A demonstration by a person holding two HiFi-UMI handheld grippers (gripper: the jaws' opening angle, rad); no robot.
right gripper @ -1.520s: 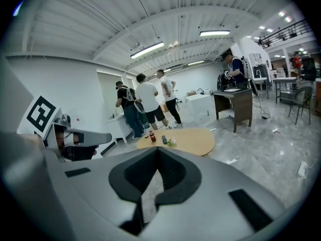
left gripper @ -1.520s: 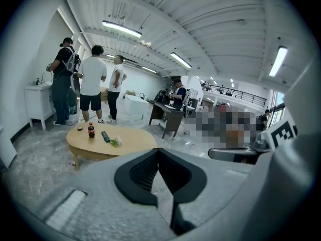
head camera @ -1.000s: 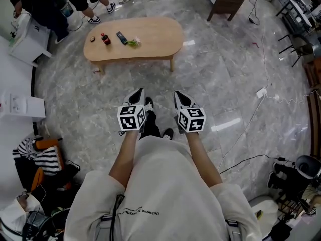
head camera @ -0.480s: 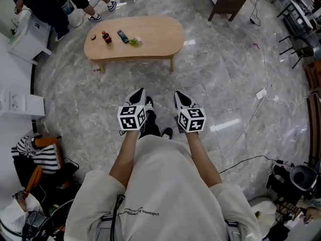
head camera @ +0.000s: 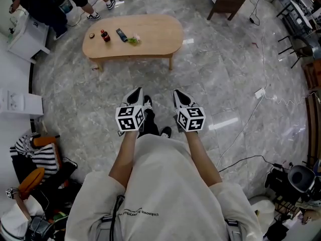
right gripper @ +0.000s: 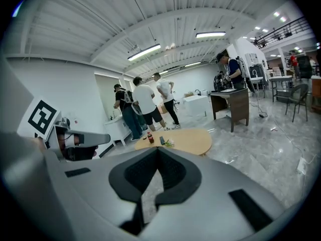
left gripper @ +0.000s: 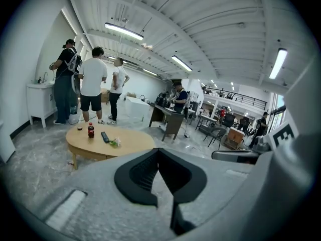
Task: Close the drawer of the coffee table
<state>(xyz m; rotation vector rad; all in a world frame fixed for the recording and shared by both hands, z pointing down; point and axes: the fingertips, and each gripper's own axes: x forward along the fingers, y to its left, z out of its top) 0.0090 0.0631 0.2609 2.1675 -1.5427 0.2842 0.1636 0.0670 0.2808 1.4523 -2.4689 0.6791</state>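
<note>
Both grippers are held in front of the person's body, well apart from the task's thing.

- Left gripper (head camera: 139,93): jaws together at the tips, nothing between them; only floor shows through the slot below the tips.
- Right gripper (head camera: 178,94): the same, jaws met and empty.

The oval light-wood coffee table (head camera: 155,36) stands across the glossy grey marble-pattern floor (head camera: 225,84), far ahead of both grippers. It has a smooth matte top with rounded ends, a shallow wooden apron under the rim, and short legs.

No view shows the drawer. I cannot tell which side carries it or how far out it stands.

Objects on the top, all towards the left end as the head view shows it:
- a dark red-capped bottle (head camera: 105,37), upright
- a black slab-shaped remote control (head camera: 122,36), just beside the bottle
- a small green-and-white bundle (head camera: 133,41), nearer the middle
- a small dark round object (head camera: 93,36), by the end rim

Handling judgement:
- The drawer is probably a stiff, light wooden box that slides easily.
- No grasp is needed; the shut jaw tips pressed flat on the middle of the drawer front should do.
- Pressing off-centre could skew and jam it.
- The table looks light and the floor slick, so a hard shove may shift the table and topple the bottle.
</note>
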